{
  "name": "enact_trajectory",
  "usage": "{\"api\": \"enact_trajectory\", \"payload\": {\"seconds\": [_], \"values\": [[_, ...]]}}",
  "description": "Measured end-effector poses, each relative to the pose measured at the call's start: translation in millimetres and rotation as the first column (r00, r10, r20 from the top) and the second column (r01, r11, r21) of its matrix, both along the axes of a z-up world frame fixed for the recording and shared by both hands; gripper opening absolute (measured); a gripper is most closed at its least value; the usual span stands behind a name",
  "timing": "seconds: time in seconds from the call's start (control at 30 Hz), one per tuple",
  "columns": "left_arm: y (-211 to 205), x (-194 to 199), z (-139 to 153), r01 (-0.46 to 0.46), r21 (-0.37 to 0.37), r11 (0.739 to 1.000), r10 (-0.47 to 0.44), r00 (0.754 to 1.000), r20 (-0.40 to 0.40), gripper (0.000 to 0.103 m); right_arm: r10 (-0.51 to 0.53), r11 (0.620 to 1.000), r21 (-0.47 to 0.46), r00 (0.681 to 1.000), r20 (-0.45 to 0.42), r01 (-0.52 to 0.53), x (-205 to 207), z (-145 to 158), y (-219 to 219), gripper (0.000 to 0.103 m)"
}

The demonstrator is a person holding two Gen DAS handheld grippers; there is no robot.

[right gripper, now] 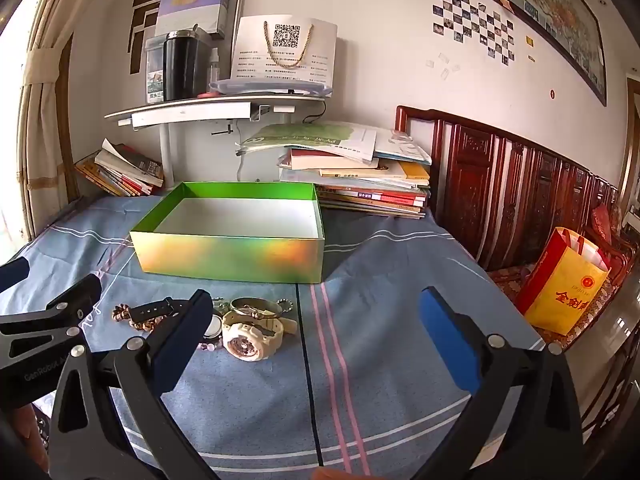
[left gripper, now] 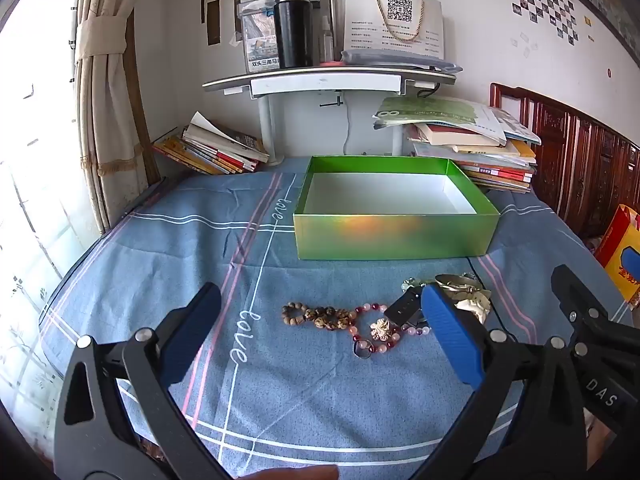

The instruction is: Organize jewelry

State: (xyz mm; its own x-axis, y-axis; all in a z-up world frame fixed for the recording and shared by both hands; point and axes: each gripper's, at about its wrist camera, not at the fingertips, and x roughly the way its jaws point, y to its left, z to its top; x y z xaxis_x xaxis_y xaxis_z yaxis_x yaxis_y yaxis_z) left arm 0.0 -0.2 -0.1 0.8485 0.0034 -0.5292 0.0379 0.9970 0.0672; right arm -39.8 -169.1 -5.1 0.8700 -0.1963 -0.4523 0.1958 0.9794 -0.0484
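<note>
Daylight pours in from the window [left gripper: 24, 128], its cream curtain [left gripper: 106, 92] tied back. Right of that curtain, a white shelf [left gripper: 326, 80] hangs on the pale wall [right gripper: 380, 60] with book stacks [right gripper: 360, 176] below. Further right runs the carved red-wood headboard [right gripper: 500, 188], a framed picture [right gripper: 552, 12] above it. A blue striped cloth [left gripper: 180, 248] covers the surface.

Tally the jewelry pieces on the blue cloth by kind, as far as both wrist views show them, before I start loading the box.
Beaded bracelets: 2, brown wooden-bead bracelet and pink-and-red glass-bead bracelet
Watches: 2, cream plastic wristwatch and black-strapped watch
Metal bangles: 1, gold-coloured metal bangle
Total: 5 clearly countable; small pieces partly hidden behind the tools are left out. The green cardboard box holds nothing.
</note>
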Motion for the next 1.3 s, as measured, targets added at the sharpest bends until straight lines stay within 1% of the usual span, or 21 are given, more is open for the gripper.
{"api": "enact_trajectory", "payload": {"seconds": [0.63, 0.67, 1.3], "values": [[0.3, 0.0, 0.0, 0.002, -0.008, 1.000, -0.002, 1.000, -0.002, 0.099, 0.004, 1.000, 0.004, 1.000, -0.003, -0.004, 0.3, -1.9, 0.0, 0.101], [0.3, 0.1, 0.0, 0.001, -0.008, 1.000, -0.001, 1.000, -0.002, 0.099, 0.004, 1.000, 0.004, 1.000, -0.002, -0.004, 2.6, -5.9, -0.7, 0.101], [0.4, 0.1, 0.0, 0.001, -0.010, 1.000, -0.001, 1.000, -0.003, 0.099, 0.007, 1.000, 0.009, 1.000, -0.004, -0.007, -0.1, -3.5, 1.2, 0.101]]}}
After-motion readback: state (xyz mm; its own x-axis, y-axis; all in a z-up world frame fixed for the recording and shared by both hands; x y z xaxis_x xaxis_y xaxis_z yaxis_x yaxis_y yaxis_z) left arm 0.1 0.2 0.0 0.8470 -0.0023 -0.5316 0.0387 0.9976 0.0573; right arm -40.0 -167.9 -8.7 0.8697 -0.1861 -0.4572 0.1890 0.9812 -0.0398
